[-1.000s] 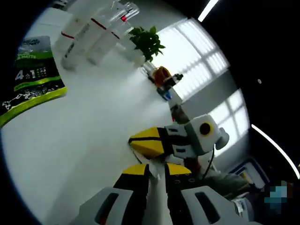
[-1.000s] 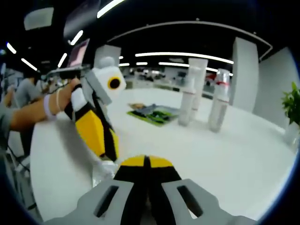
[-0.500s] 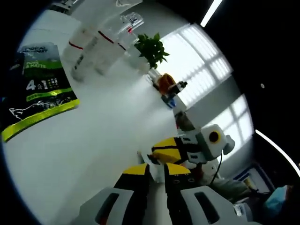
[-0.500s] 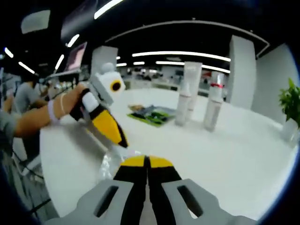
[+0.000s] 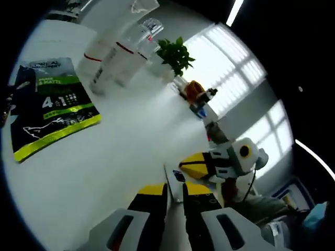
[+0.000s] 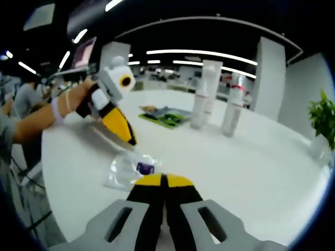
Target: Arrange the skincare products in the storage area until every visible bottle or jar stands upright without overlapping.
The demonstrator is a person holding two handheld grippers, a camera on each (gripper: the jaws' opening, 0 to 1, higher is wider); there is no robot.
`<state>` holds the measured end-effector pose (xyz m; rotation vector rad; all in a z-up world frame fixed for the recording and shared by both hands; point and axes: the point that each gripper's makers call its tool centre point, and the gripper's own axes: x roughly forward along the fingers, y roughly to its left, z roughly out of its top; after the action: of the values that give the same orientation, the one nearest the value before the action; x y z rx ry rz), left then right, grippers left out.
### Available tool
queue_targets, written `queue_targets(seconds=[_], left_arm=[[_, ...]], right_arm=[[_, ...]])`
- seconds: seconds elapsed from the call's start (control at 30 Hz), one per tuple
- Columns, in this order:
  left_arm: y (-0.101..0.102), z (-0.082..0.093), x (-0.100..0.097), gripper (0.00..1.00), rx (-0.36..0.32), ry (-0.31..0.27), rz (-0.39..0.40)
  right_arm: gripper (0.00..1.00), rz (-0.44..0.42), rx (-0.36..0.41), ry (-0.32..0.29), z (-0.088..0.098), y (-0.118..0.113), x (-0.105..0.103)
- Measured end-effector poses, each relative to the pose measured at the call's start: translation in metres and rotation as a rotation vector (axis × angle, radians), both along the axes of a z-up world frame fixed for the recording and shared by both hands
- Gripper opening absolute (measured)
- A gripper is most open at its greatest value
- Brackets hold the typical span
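Note:
Two tall white pump bottles (image 6: 201, 104) (image 6: 232, 104) stand upright at the far side of the white table; they also appear as bottles (image 5: 112, 60) in the left gripper view. A clear plastic packet (image 6: 131, 170) with a purple patch lies on the table. My left gripper (image 5: 175, 191) is shut on that packet's edge (image 5: 175, 182); it shows as the left gripper (image 6: 127, 138), held by a hand, tips down at the packet. My right gripper (image 6: 165, 182) is shut with nothing in it, just short of the packet. It appears as the right gripper (image 5: 189, 163) too.
A black and green sachet pack (image 5: 52, 112) lies flat near the bottles, also the pack (image 6: 165, 116). A potted plant (image 5: 175, 52) and small colourful bottles (image 5: 196, 94) stand along the table's far edge (image 6: 293, 138). People sit beyond the table at left (image 6: 23, 99).
The left gripper has tilted down and laid the clear packet on the table. The packet now lies farther from my right jaws. The left view has swung toward the sachet pack.

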<state>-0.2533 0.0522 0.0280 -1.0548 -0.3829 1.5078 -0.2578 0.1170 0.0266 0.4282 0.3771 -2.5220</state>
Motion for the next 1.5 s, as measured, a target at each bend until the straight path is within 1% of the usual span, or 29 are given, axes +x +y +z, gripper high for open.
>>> queue_targets(seconds=[0.1,0.23,0.5,0.8,0.93,1.03,1.07,1.13,1.33,1.47,1.5], left_arm=[[0.001,-0.001,0.003,0.12,-0.002,0.013,-0.012],[0.001,-0.001,0.01,0.13,0.003,0.02,-0.042],[0.002,0.001,0.012,0.14,0.036,-0.026,-0.047],[0.004,0.007,0.014,0.15,0.106,-0.1,-0.048],[0.008,0.019,0.014,0.15,0.173,-0.122,-0.04],[0.011,0.026,0.017,0.14,0.222,-0.14,-0.053],[0.012,0.028,0.017,0.14,0.234,-0.143,-0.051],[0.018,0.029,0.025,0.14,0.259,-0.149,-0.045],[0.021,0.033,0.021,0.14,0.288,-0.162,-0.028],[0.025,0.034,0.017,0.14,0.299,-0.136,0.006],[0.026,0.034,0.016,0.14,0.302,-0.136,0.013]], right_arm=[[0.0,0.015,0.028,0.033,0.0,-0.002,-0.001],[0.0,0.017,0.018,0.038,0.0,-0.002,-0.002],[0.0,0.023,-0.006,0.037,0.0,-0.003,-0.002],[0.0,0.026,-0.043,0.034,-0.001,-0.003,-0.002],[0.0,0.025,-0.045,0.041,-0.001,-0.003,-0.002],[0.0,0.024,-0.048,0.042,-0.001,-0.004,-0.002],[0.0,0.024,-0.05,0.042,-0.001,-0.004,-0.002],[0.0,0.024,-0.053,0.042,-0.001,-0.004,-0.002],[0.0,0.02,-0.059,0.042,0.0,-0.004,-0.002],[0.0,0.018,-0.064,0.044,0.0,-0.004,-0.002],[0.0,0.018,-0.064,0.044,0.0,-0.004,-0.002]])
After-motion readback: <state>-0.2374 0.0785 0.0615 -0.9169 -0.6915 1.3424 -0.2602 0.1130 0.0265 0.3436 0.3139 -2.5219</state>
